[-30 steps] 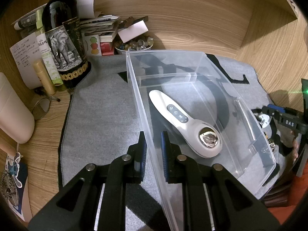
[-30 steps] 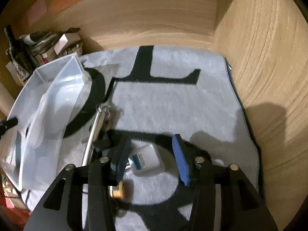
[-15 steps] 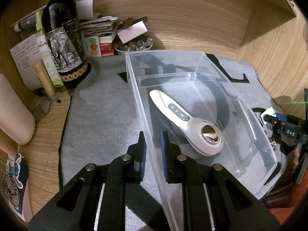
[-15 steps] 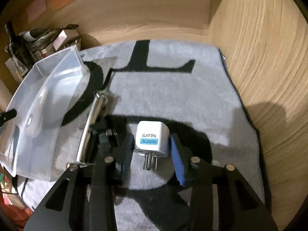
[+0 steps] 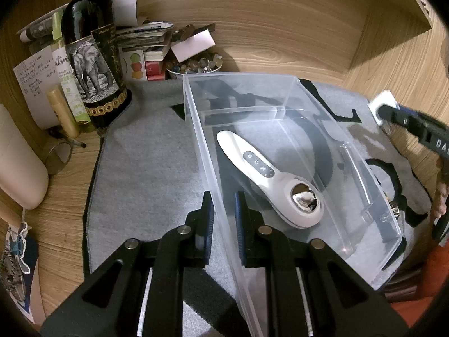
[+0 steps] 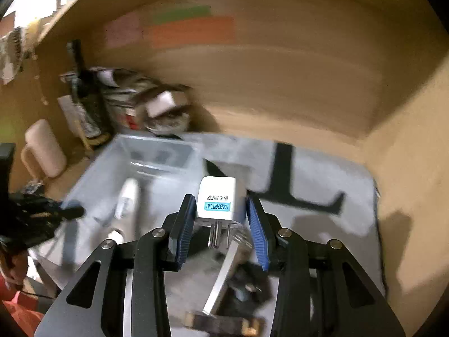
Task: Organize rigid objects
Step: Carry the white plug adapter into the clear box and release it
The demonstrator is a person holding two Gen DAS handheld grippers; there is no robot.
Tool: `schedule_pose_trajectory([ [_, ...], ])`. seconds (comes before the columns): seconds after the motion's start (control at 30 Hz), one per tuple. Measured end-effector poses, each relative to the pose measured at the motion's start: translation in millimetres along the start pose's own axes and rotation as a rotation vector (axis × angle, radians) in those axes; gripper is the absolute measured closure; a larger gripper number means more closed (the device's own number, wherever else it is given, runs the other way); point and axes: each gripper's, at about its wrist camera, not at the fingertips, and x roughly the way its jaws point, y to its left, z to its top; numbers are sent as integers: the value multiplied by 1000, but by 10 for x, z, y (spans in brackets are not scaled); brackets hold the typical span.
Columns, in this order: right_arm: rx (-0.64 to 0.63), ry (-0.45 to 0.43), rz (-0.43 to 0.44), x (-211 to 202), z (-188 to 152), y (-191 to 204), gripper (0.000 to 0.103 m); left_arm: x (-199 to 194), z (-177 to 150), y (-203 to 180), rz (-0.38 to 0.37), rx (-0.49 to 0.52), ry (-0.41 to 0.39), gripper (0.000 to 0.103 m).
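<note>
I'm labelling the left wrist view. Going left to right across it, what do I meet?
Cream bottle → elephant-label wine bottle → bowl of marbles → white handheld device in the clear bin → white travel adapter.

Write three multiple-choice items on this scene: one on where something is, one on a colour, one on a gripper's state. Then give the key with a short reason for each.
1. Where is the white handheld device?
A. Inside the clear plastic bin
B. On the grey mat beside the bin
C. Between the right gripper's fingers

2. What colour is the label on the travel adapter?
A. Red
B. Blue
C. Yellow

3. What is the left gripper doing?
A. Hanging open above the mat
B. Clamping the bottle
C. Gripping the bin's side wall

Key: 1 A, the device lies on the bin's floor in the left wrist view. 2 B, a blue strip with white lettering shows on the adapter's face. 3 C, the clear wall runs between its two pads, one outside and one inside.
</note>
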Motion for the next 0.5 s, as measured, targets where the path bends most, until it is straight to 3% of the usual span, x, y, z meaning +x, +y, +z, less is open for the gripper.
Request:
schedule_pose_trajectory([
  [0.2, -73, 6, 82, 204, 163, 349, 68, -7, -7, 7, -4, -3, -4, 88],
  [0.5, -141, 145, 127, 695, 165, 638, 68, -11, -6, 17, -10, 0, -8, 88],
])
